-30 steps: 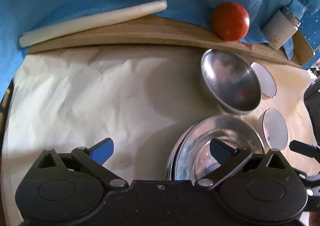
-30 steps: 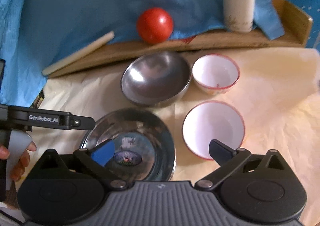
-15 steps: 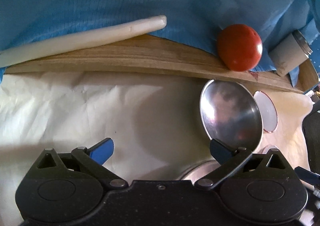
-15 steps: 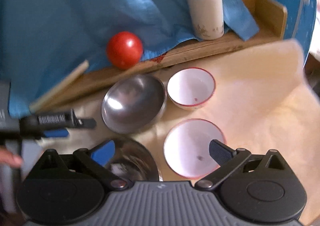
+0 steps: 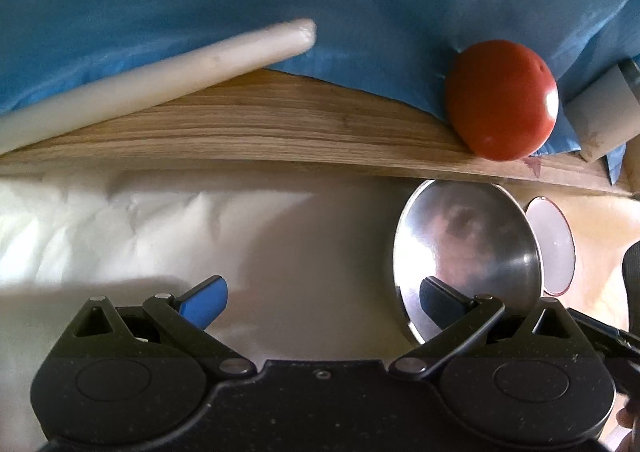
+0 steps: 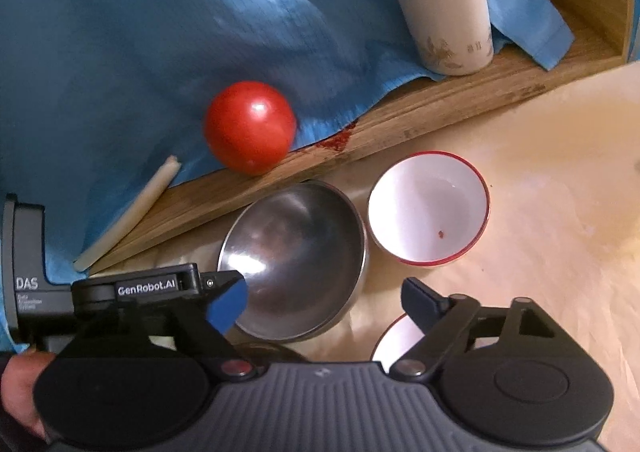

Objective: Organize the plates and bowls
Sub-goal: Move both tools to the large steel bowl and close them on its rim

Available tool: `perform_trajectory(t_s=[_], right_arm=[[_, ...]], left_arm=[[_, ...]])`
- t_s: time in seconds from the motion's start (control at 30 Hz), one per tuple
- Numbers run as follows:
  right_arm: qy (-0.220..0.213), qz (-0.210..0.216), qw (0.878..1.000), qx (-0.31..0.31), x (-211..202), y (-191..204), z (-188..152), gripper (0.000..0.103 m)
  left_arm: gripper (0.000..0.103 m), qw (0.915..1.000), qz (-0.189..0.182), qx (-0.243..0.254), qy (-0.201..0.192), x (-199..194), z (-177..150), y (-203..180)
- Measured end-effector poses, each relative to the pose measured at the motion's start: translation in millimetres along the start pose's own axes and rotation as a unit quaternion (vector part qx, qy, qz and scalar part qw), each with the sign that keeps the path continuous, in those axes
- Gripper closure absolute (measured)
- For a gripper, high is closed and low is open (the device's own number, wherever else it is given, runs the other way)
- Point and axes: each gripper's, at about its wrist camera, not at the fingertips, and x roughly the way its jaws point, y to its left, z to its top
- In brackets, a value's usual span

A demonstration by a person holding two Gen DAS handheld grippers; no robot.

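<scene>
Cream paper (image 6: 560, 212) covers the table. Steel bowl (image 6: 296, 252) lies between the spread, empty fingers of the right gripper (image 6: 324, 300). Left gripper (image 5: 320, 292), also spread and empty, has it at its right fingertip.

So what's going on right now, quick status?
Left gripper open, right gripper open, both empty. Steel bowl beside white bowl, untouched. Left gripper's finger near steel bowl's rim; tomato behind on ledge.
</scene>
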Motion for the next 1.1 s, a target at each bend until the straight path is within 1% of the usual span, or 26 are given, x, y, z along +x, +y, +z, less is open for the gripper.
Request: perform_trajectory(t_s=[0.07,0.1,0.17,0.2,0.23,0.27,0.33,0.4,0.47,0.53,0.57,0.6,0.7,0.73,0.77,0.93,1.0,1.1], right_arm=[[0.005,0.000,1.000,0.015,5,-4,1,0.026],[0.008,-0.001,1.000,0.019,6,-5,1,0.028],[0.012,-0.005,1.000,0.024,10,-7,2,0.035],[0.012,-0.006,1.000,0.025,11,-8,2,0.037],[0.014,-0.006,1.000,0.026,13,-8,3,0.043],[0.015,-0.007,0.999,0.027,16,-8,4,0.048],[0.020,-0.006,0.999,0.030,18,-10,6,0.053],[0.023,-0.005,0.999,0.033,22,-11,8,0.059],[0.021,-0.006,0.999,0.034,24,-10,8,0.069],[0.021,-0.011,0.999,0.032,26,-10,8,0.075],[0.021,-0.014,0.999,0.032,25,-10,8,0.079],[0.020,-0.015,0.999,0.033,25,-11,7,0.079],[0.019,-0.014,0.999,0.036,24,-14,6,0.085],[0.019,-0.014,0.999,0.037,24,-15,5,0.086],[0.020,-0.014,0.999,0.038,23,-16,5,0.088],[0.027,-0.007,0.999,0.038,22,-17,4,0.088],[0.028,-0.006,0.999,0.033,21,-18,3,0.088],[0.028,-0.004,0.999,0.024,19,-16,3,0.088]], left_arm=[[0.002,0.9998,0.015,0.015,-0.005,2,1,-3],[0.002,0.9996,0.019,0.019,-0.008,2,1,-5],[0.004,0.9995,0.022,0.020,-0.008,3,2,-6],[0.006,0.9996,0.023,0.016,-0.007,4,2,-6],[0.008,0.9996,0.023,0.014,-0.006,5,3,-6],[0.011,0.9996,0.023,0.012,-0.006,5,3,-6],[0.016,0.9997,0.021,0.009,-0.006,8,5,-8],[0.024,0.9999,0.014,0.003,-0.006,9,5,-9],[0.027,1.0000,0.003,0.001,-0.006,9,5,-10],[0.036,1.0000,-0.004,0.001,-0.009,9,4,-12],[0.046,0.9999,-0.011,0.000,-0.009,9,4,-12],[0.055,0.9998,-0.018,-0.003,-0.009,7,3,-13],[0.069,0.9991,-0.040,-0.011,-0.013,5,-1,-15],[0.071,0.9988,-0.045,-0.011,-0.014,5,-2,-16],[0.076,0.9986,-0.049,-0.012,-0.015,4,-3,-17],[0.077,0.9973,-0.070,-0.011,-0.018,1,-9,-17],[0.086,0.9970,-0.074,-0.011,-0.020,0,-14,-16],[0.090,0.9973,-0.068,-0.011,-0.026,1,-18,-17]])
